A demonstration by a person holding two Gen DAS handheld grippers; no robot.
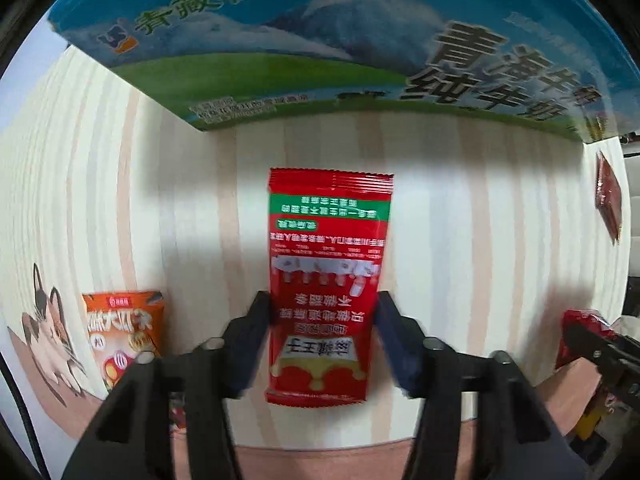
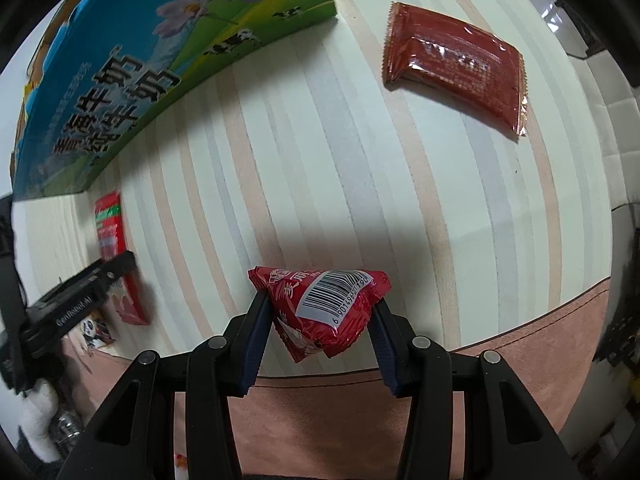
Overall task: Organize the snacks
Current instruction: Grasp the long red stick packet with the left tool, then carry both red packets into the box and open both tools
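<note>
Black arms of the left tongs (image 1: 324, 320) fill the near edge of the left wrist view, their blue pads (image 1: 386, 320) pressed against both long edges of a red snack packet (image 1: 328, 276) that lies flat on the striped bench (image 1: 460, 220). No earlier view is on hand, so only the clenched grasp is told. Left of them, an orange snack packet (image 1: 124, 332) rests near a cat drawing on the bench cover. At the far side stands a blue and green milk carton box (image 1: 320, 48) printed with mountains, pasture and Chinese characters; what it holds cannot be seen from either camera.

Right tongs (image 2: 320, 308) are clenched on a crumpled red snack bag (image 2: 320, 304) with a white barcode label facing up, lifted off the bench surface. Far right of them a dark red wrapped packet (image 2: 456, 64) lies flat on the bench, well apart from the box. At the left edge of the right wrist view, the left tongs appear again, closed on the red snack packet just near the box's corner.
</note>
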